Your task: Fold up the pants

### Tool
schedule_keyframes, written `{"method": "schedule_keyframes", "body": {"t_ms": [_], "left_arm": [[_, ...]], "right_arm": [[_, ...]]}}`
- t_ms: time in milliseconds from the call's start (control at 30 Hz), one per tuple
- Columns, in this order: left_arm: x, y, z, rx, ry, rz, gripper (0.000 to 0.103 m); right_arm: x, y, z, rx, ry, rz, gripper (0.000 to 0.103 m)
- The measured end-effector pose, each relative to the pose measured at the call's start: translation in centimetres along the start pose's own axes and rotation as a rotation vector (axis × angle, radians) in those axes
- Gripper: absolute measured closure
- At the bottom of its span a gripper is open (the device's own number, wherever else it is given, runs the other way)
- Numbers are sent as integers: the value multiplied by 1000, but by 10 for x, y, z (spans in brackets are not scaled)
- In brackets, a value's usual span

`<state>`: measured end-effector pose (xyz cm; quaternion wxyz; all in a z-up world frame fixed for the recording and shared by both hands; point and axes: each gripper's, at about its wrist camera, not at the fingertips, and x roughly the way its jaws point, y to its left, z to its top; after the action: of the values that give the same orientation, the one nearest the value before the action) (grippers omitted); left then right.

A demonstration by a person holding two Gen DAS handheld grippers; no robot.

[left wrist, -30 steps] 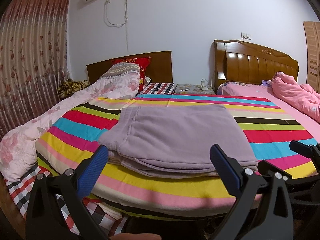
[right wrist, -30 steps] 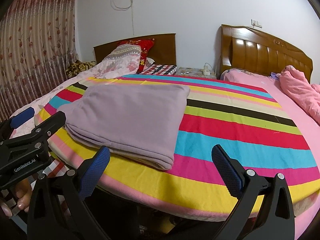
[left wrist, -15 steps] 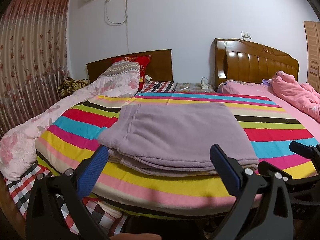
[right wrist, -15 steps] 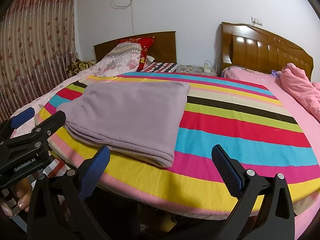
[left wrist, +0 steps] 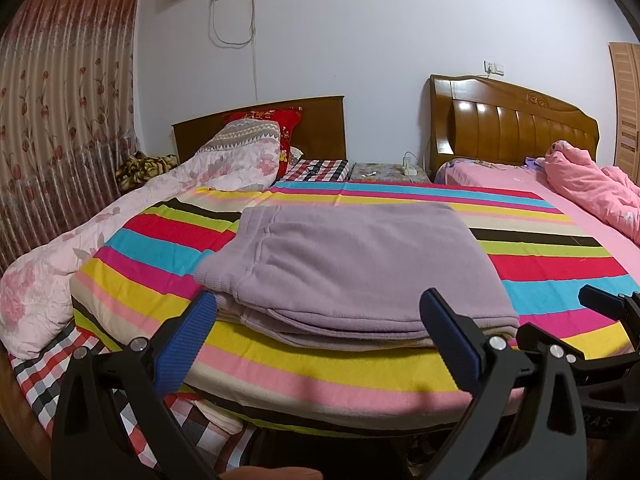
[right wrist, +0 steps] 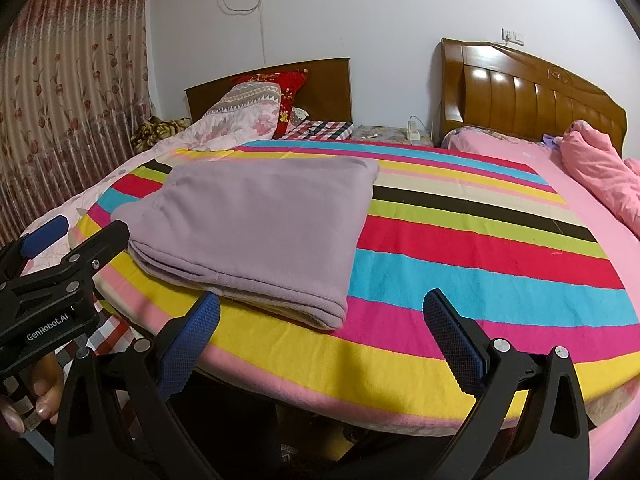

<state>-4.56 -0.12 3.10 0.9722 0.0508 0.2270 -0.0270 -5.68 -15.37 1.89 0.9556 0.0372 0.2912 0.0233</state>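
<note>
We've got the pants (left wrist: 352, 268) lying as a flat lilac stack near the front edge of the striped blanket (left wrist: 540, 264) on the bed, layered edges facing us, fold line on the right side. Looks like the fold is done, judging by the tidy rectangle. Our left gripper (left wrist: 320, 344) hovers just short of the near hem, jaws spread wide, holding nothing. Our right gripper (right wrist: 320, 340) sits off the stack's right corner, also gaping and empty, over bare blanket. Both are held low and clear of the cloth so nothing drags the layers. Pink quilt (right wrist: 600, 168) is well apart, no interference.
</note>
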Motion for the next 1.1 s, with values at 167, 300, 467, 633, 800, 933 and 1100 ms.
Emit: {"method": "schedule_keyframes", "body": {"t_ms": [167, 300, 467, 633, 800, 933, 1100], "left_arm": [[0, 0, 0, 1, 0, 0, 2], [0, 0, 0, 0, 0, 0, 2], [0, 1, 0, 3, 3, 0, 2], [1, 0, -2, 6, 4, 4, 2], [3, 4, -3, 5, 14, 5, 2], [6, 5, -5, 5, 15, 1, 2], [8, 6, -5, 11, 29, 6, 2]], "right_arm": [[0, 0, 0, 0, 0, 0, 4], [0, 0, 0, 0, 1, 1, 4], [0, -1, 1, 1, 1, 1, 4], [0, -1, 1, 1, 1, 2, 4], [0, -1, 1, 1, 2, 1, 4], [0, -1, 1, 2, 2, 1, 4], [0, 0, 0, 3, 1, 1, 4]]}}
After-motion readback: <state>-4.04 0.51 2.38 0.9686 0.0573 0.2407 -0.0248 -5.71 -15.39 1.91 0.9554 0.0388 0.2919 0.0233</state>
